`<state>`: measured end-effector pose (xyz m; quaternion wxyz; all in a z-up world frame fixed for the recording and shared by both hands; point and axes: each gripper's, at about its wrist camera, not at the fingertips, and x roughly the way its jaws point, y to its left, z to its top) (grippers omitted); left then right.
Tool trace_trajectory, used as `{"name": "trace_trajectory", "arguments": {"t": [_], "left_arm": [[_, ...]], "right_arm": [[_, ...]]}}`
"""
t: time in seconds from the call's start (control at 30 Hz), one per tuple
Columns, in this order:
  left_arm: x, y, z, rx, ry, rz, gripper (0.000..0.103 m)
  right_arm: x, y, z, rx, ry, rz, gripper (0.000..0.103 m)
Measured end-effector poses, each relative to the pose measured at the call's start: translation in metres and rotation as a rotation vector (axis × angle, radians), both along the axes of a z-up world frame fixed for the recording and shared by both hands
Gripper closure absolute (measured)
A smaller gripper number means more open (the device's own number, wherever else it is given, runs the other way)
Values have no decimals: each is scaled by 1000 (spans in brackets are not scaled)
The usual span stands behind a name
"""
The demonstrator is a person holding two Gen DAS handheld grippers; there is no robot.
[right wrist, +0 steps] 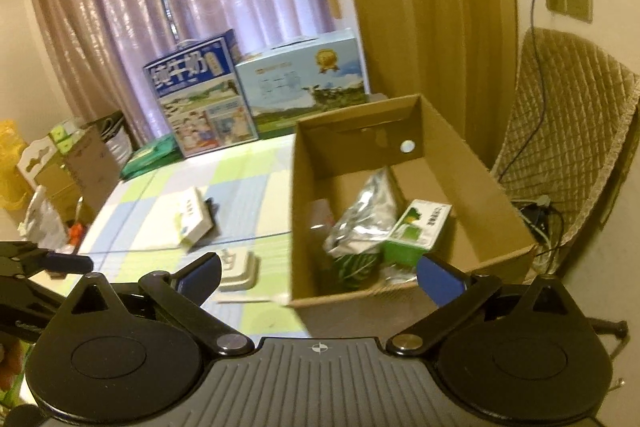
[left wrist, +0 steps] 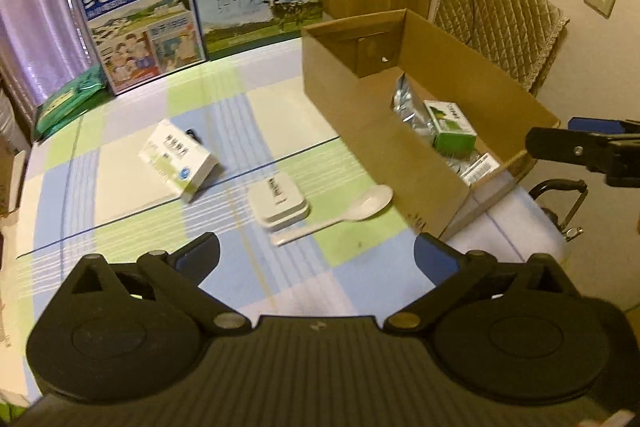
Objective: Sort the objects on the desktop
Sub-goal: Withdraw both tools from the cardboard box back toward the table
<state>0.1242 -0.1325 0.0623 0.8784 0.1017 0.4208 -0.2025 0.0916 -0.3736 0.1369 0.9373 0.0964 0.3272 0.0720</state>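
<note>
- I can't make out the small black item (left wrist: 193, 135) behind the white carton (left wrist: 176, 159); spoon (left wrist: 340, 215) handle half hidden in right view.
- Cardboard box (left wrist: 360, 131) holds one foil bag (left wrist: 408, 103), one green carton (left wrist: 452, 131); the rest is blurred.
- On the table (left wrist: 120, 195): one white carton, one white case (left wrist: 279, 201), one spoon.
- Left gripper (left wrist: 316, 255) and right gripper (right wrist: 318, 273) both spread wide, empty.

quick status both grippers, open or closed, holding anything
Left gripper: open, holding nothing, above the table near the white spoon.
Right gripper: open, holding nothing, at the near edge of the cardboard box.
</note>
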Motion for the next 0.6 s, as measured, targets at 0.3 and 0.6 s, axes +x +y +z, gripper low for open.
{"name": "trace_trajectory", "arguments": {"t": [0.3,0.6], "left_arm": [[-22,46,2,-22,-10,65,1],[-36,103,-16,-39,35,152,1]], "right_arm": [[-20,39,1,-12,23,58,2],[-29,74,-18,-35,61,120,2]]}}
